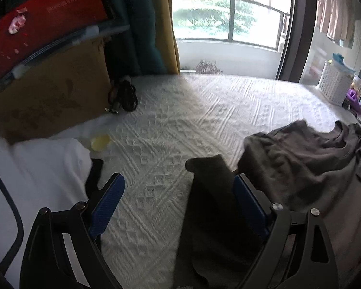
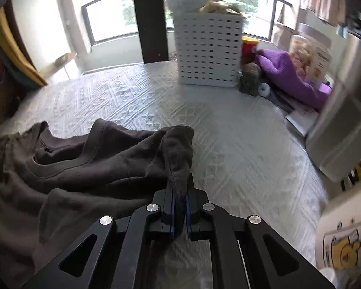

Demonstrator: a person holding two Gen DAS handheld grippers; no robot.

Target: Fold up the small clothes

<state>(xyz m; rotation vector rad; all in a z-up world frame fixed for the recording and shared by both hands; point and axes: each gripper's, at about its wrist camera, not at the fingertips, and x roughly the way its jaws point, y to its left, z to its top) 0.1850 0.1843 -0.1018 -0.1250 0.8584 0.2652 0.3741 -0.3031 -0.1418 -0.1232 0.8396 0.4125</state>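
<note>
Right hand-held gripper (image 2: 179, 198): jaws together, clamped on a bunched corner of the dark grey garment (image 2: 84, 154). The cloth pokes up between the blue pads in a small peak, so the pinch looks secure. Probable reason for gripping a corner: it gives a handle to pull the fabric flat before any fold.

Left hand-held gripper (image 1: 179, 196): jaws wide apart, nothing pressed. A dark strip of the same garment (image 1: 300, 163) lies between the fingers, close against the right-side pad (image 1: 249, 207) (contact unclear, some motion blur). Judged as lining up for a second grasp, so both hands can stretch the piece.

Garment location: crumpled on the bed (image 1: 180, 110), near edge, between the two grippers. Soft knit, matte, with a ribbed neckline visible in the right wrist view; folds are loose and rounded.

Bed cover: white, quilted, raised diamond pattern. White slotted basket (image 2: 208, 50) stands well apart at the far side, rigid plastic. A white cloth (image 1: 41, 166) lies beside the left gripper.
</note>
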